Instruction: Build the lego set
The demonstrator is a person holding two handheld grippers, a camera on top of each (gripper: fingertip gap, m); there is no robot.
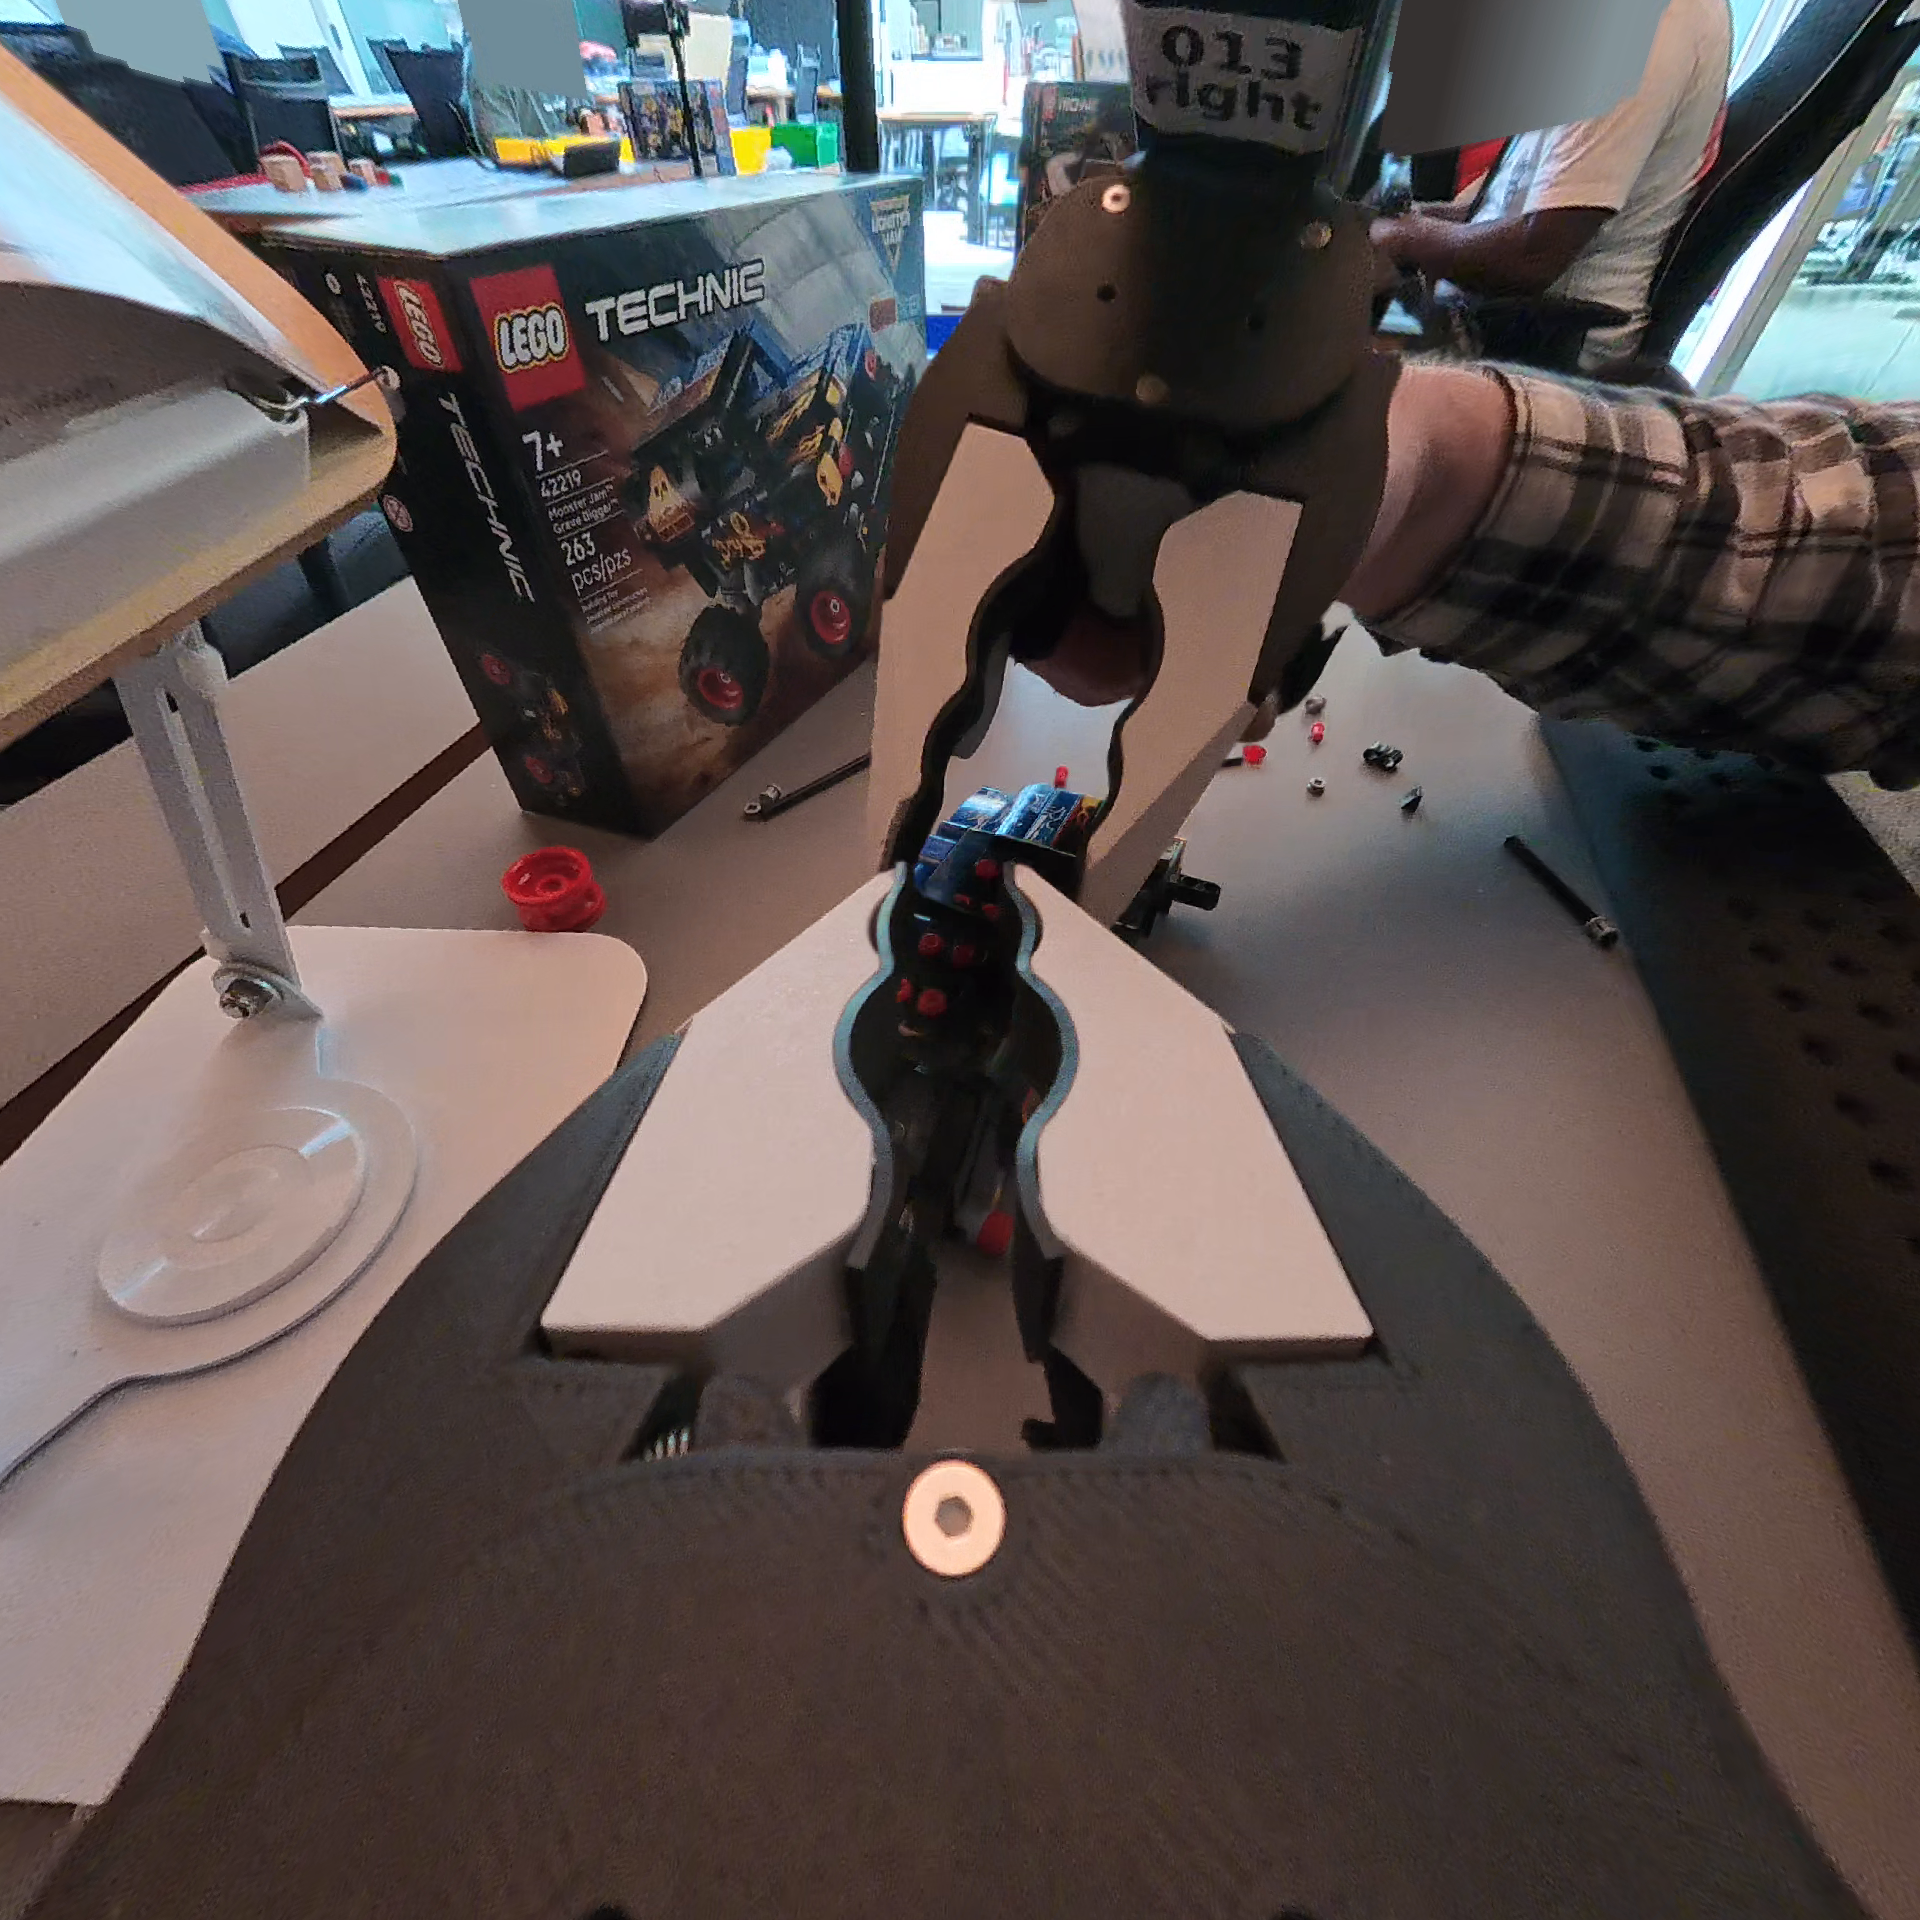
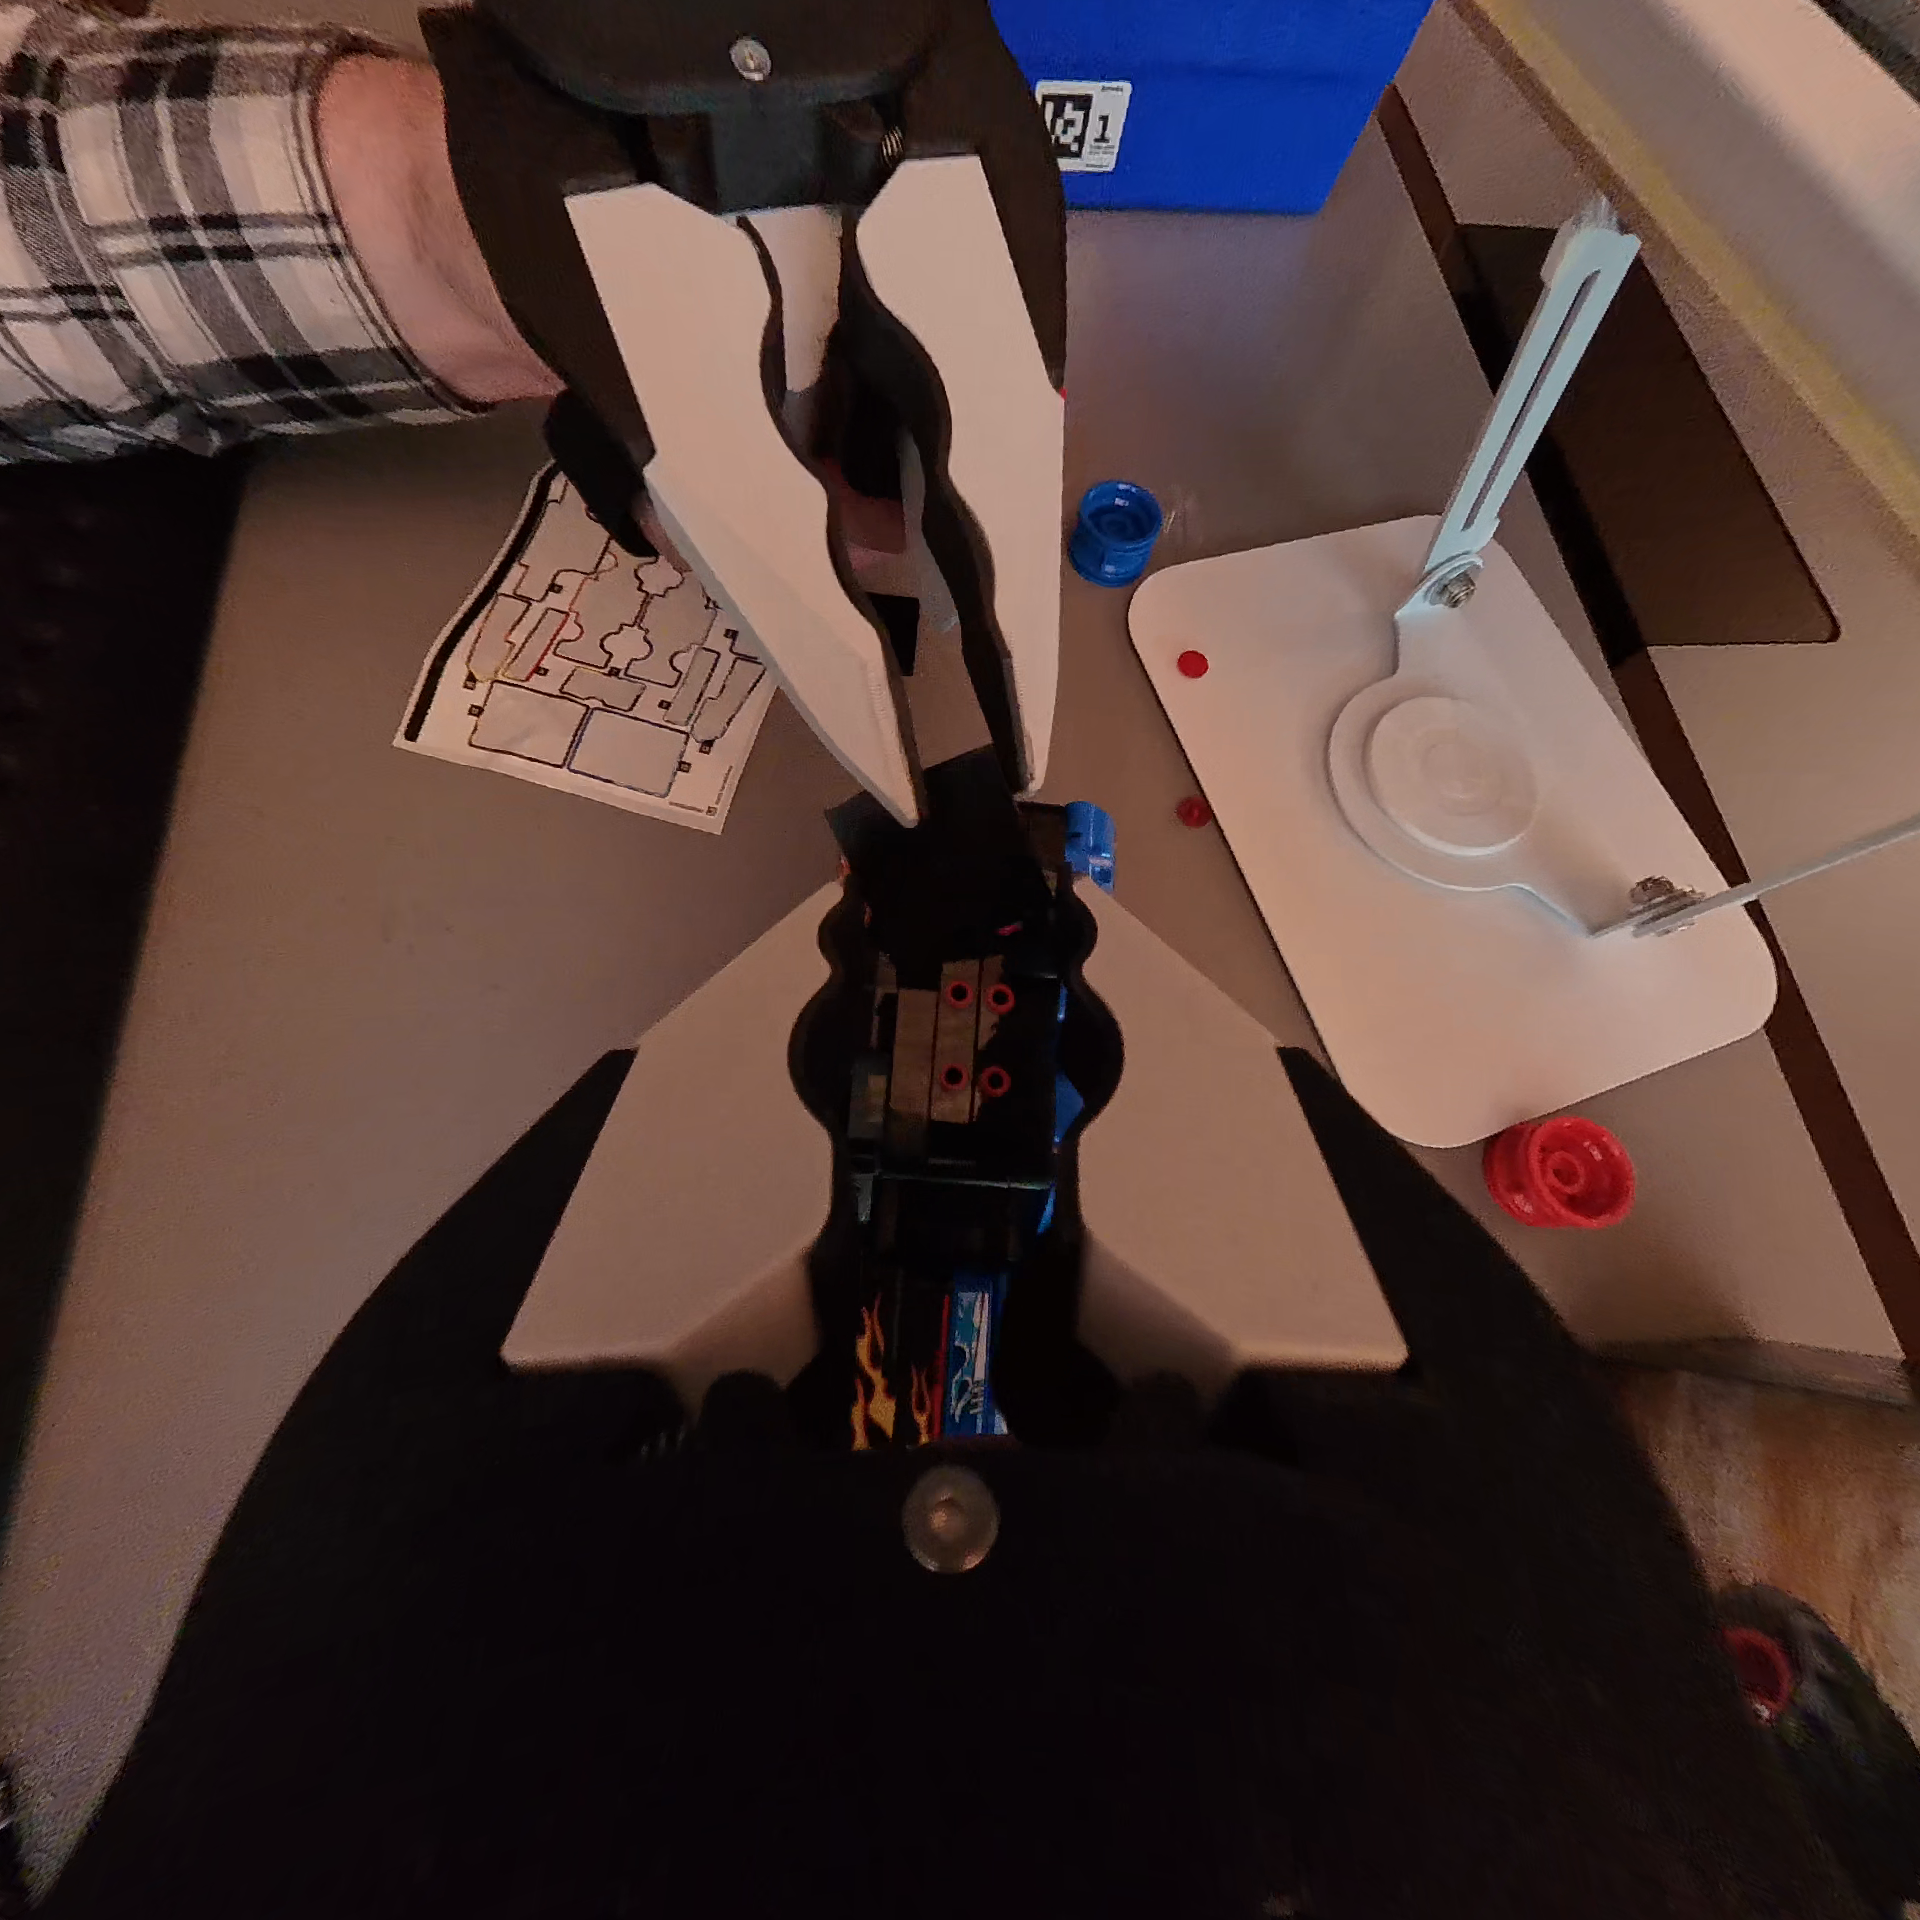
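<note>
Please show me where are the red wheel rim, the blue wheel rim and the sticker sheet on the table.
red wheel rim (image 2: 1558, 1172): right wrist view, on its hub face.
blue wheel rim (image 2: 1115, 530): right wrist view, on its outer barrel.
sticker sheet (image 2: 582, 675): right wrist view, on the middle of the visible paper.

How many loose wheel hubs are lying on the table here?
2: a red wheel hub by the near corner of the white stand base, and a blue wheel hub beyond its far corner. Others may be hidden behind the grippers.
</note>
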